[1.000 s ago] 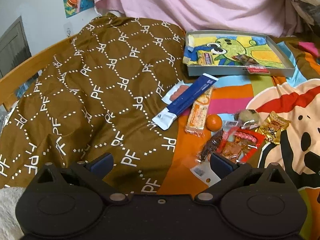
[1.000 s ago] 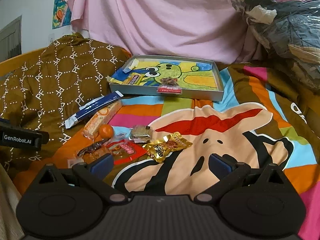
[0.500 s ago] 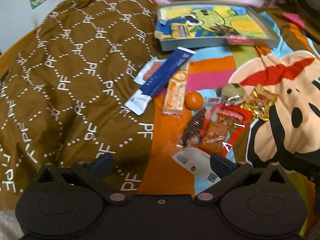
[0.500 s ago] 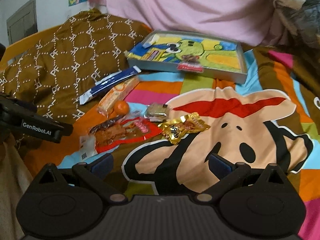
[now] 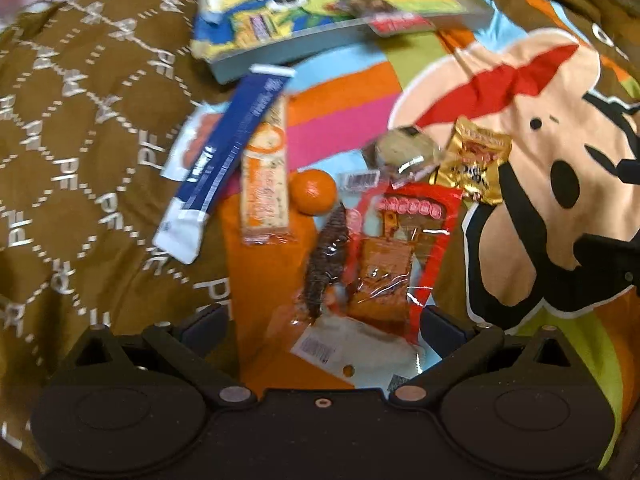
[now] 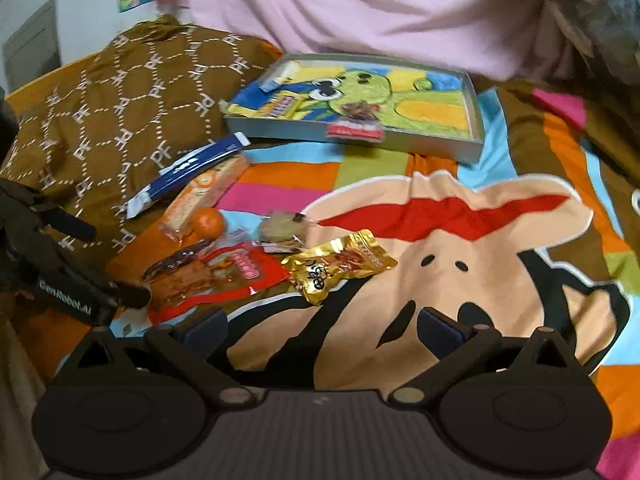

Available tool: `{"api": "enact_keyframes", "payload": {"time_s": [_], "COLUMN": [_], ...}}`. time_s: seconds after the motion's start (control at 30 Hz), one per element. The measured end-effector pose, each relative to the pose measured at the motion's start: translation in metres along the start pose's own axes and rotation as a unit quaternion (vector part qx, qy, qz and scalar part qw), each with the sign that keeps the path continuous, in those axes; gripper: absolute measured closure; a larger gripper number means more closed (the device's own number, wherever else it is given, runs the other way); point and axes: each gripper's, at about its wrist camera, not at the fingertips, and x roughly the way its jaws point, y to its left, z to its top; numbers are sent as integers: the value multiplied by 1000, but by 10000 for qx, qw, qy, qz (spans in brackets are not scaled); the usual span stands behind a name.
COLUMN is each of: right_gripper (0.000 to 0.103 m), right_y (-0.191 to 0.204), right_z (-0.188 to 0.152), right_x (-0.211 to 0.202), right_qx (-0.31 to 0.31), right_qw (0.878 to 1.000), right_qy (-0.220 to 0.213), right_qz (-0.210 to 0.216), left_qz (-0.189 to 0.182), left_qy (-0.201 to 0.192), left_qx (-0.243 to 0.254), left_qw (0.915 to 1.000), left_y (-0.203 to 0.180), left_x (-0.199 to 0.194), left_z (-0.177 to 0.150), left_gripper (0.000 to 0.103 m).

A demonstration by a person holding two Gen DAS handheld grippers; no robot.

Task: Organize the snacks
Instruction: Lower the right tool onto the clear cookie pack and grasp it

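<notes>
Both claws stand wide apart with nothing between the fingers. The left gripper (image 5: 322, 320) hangs low over the heap of snacks, straddling the red packet (image 5: 400, 248) and the dark twisted wrapper (image 5: 326, 258) — set, I'd say, to take one of them. The right gripper (image 6: 322, 326) hovers over bare bedspread (image 6: 460, 240), with the gold packet (image 6: 340, 266) just ahead of its left finger. The rest lie loose and overlapping: the blue stick pack (image 5: 226, 152) across the orange bar (image 5: 266, 188), the tangerine (image 5: 313, 192) touching that bar, a small cake wrapper (image 5: 404, 148) beyond. The grey tray (image 6: 472, 120) at the far side holds a few packets — though blur hides exactly what — so it looks like the place they are bound for.
</notes>
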Motion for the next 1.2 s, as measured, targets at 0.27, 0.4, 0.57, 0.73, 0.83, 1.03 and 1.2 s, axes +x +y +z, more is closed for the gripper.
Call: {"api": "enact_keyframes", "payload": {"time_s": [0.27, 0.4, 0.57, 0.73, 0.83, 1.03, 1.2], "right_gripper": [0, 0, 0, 1, 10, 19, 31], "right_y": [6, 5, -1, 1, 5, 14, 10], "right_z": [4, 17, 42, 64, 68, 65, 64], "right_x": [18, 34, 69, 102, 122, 145, 152], "right_qx": [-256, -206, 21, 190, 211, 1, 145], "right_qw": [9996, 9996, 9979, 9946, 9929, 9942, 9937], "right_qy": [56, 11, -25, -190, -11, 227, 344], "right_qz": [-67, 190, 641, 1000, 1174, 1055, 1057], "left_qz": [-121, -146, -176, -282, -309, -325, -397], "left_qy": [413, 526, 555, 658, 640, 575, 411], "left_qx": [-44, -228, -419, -465, -442, -432, -571], "left_qw": [9991, 9983, 9974, 9963, 9965, 9969, 9967], "left_y": [8, 11, 14, 16, 16, 16, 26], "left_x": [20, 21, 24, 34, 36, 34, 23], "left_z": [15, 18, 17, 16, 18, 20, 19], "left_gripper": [1, 1, 1, 1, 1, 1, 1]}}
